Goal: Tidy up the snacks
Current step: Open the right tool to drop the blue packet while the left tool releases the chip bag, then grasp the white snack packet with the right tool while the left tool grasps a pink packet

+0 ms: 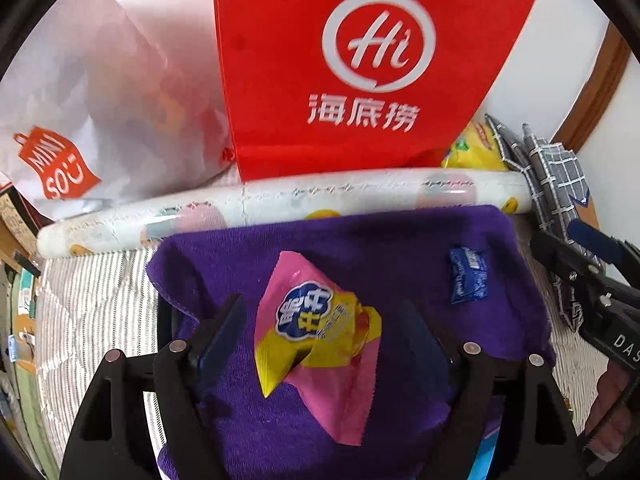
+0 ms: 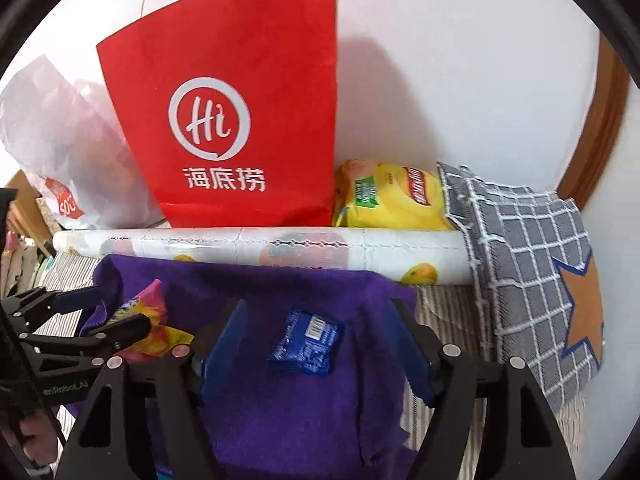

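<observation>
The left gripper [image 1: 320, 320] has its jaws apart around a pink-and-yellow snack packet [image 1: 316, 340] lying on the purple towel [image 1: 360, 240], pads clear of it. The right gripper [image 2: 316, 340] also stands with jaws apart, astride a small blue snack packet [image 2: 306, 344]. Only the right wrist view fully shows the yellow tea pack [image 2: 394, 196] beside the red paper bag [image 2: 240, 100]. The patterned roll [image 2: 260, 250] borders the towel's far edge.

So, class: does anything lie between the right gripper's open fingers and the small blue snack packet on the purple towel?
Nothing visible does. The blue packet lies flat on the purple towel, framed by the right gripper, whose jaws stand apart without touching it.
</observation>
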Action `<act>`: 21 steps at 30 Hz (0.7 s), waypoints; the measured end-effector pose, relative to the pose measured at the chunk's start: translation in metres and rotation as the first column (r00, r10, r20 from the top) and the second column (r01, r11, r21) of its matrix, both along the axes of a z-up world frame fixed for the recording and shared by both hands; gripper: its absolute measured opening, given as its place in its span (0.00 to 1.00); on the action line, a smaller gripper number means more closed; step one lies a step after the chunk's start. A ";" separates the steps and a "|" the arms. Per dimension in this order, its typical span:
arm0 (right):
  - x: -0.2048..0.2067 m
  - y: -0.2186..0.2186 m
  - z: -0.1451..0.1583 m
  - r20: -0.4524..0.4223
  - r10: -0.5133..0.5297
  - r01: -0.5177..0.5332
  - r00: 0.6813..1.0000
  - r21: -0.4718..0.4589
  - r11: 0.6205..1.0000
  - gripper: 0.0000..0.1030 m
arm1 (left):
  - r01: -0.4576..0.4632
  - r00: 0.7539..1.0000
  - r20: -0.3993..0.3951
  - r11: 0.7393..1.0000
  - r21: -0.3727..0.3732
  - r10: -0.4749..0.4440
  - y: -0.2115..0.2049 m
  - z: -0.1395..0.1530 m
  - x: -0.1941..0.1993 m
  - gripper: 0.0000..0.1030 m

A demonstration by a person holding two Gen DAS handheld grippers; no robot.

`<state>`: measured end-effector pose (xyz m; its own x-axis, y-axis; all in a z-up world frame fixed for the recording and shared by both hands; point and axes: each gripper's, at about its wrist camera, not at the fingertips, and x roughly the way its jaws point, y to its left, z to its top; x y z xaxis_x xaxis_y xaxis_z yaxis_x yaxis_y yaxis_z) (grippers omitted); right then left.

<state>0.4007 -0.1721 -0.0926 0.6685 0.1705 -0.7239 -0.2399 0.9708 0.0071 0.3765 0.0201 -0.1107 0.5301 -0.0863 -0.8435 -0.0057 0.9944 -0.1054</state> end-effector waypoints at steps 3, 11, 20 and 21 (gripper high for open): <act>-0.015 -0.008 0.005 0.028 -0.033 0.034 0.999 -0.026 0.999 0.74 | -0.015 0.999 0.031 1.000 0.013 0.014 -0.005 0.008 -0.005 0.81; -0.078 -0.047 0.021 0.108 -0.167 0.169 0.980 -0.009 0.986 0.89 | 0.019 0.997 0.071 0.999 0.037 -0.022 -0.026 0.028 -0.023 0.81; -0.148 -0.099 0.003 0.083 -0.288 0.290 0.954 -0.008 0.957 0.89 | 0.008 0.990 0.141 0.999 0.031 -0.012 -0.032 0.058 -0.051 0.81; -0.156 -0.104 0.002 0.089 -0.285 0.286 0.954 0.006 0.958 0.89 | 0.007 0.988 0.152 1.000 0.019 -0.010 -0.031 0.061 -0.054 0.81</act>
